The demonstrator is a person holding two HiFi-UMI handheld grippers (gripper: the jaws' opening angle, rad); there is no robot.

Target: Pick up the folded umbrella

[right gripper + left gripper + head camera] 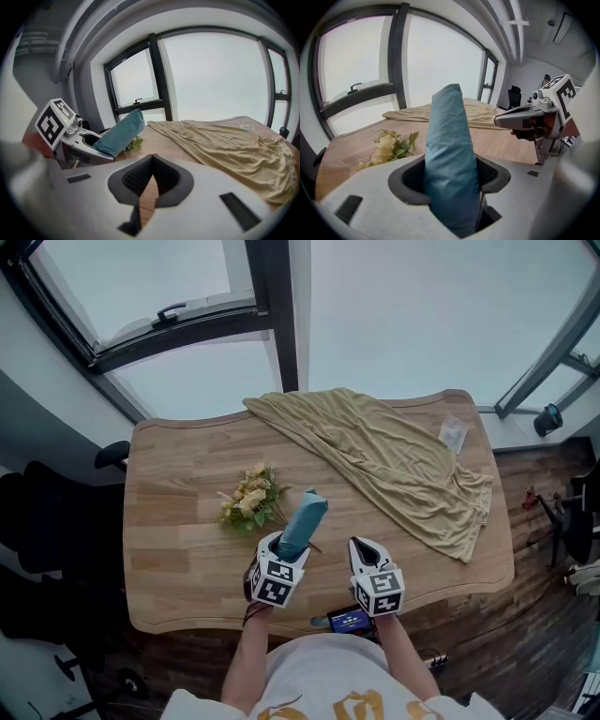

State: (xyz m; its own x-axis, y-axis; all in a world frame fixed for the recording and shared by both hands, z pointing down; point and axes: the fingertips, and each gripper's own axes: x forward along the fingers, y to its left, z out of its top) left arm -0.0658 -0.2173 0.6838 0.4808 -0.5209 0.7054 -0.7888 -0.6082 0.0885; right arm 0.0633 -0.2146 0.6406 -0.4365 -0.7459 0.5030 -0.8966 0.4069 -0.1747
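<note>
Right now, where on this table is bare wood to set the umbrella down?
The widest bare wood is the left end of the table, between its edge and the flowers. A narrower lane runs between flowers and cloth. The near right corner, below the cloth's hem, is bare. Crowded: cloth over the far and right side, left gripper and right gripper near middle.

I can't see the folded umbrella's lower end below my left gripper's jaws. A clear item far beyond is too small to name.
</note>
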